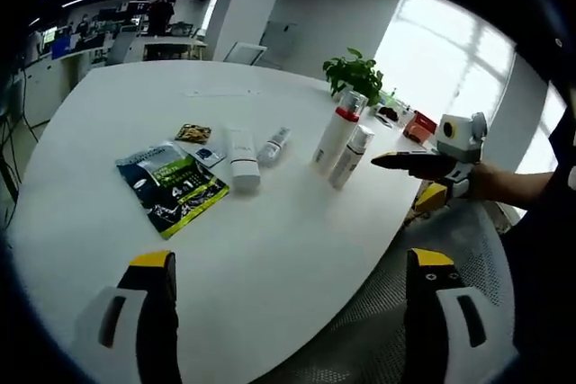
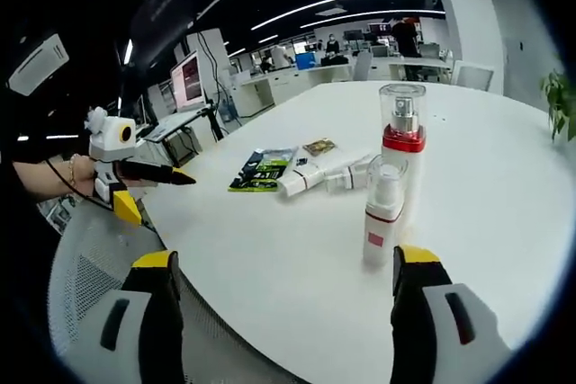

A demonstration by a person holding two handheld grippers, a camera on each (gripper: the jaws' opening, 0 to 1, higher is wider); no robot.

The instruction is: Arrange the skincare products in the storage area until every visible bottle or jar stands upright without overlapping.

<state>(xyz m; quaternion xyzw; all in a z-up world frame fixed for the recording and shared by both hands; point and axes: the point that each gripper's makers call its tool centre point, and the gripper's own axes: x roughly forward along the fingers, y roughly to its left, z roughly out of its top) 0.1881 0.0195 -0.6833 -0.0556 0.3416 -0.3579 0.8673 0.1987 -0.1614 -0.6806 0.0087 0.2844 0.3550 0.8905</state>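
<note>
Both grippers gape, holding nothing: left gripper [image 1: 288,267], right gripper [image 2: 283,263]. Two bottles [image 2: 396,168] upright right-centre; two tubes [image 1: 245,159] lying flat mid-frame, sachets [image 1: 171,184] beside; potted plant [image 1: 354,71] behind

A white worktop [image 1: 270,249] carries white skincare containers: a tall bottle [image 2: 401,155] with a red band under a clear cap, and a shorter bottle [image 2: 379,213] with a thin red ring and small red label. A white tube [image 1: 243,159] lies beside a dark sachet [image 1: 173,186] printed in green and white. Both grippers' black jaws are yellow-tipped. A potted plant [image 1: 354,72] shows green.
</note>
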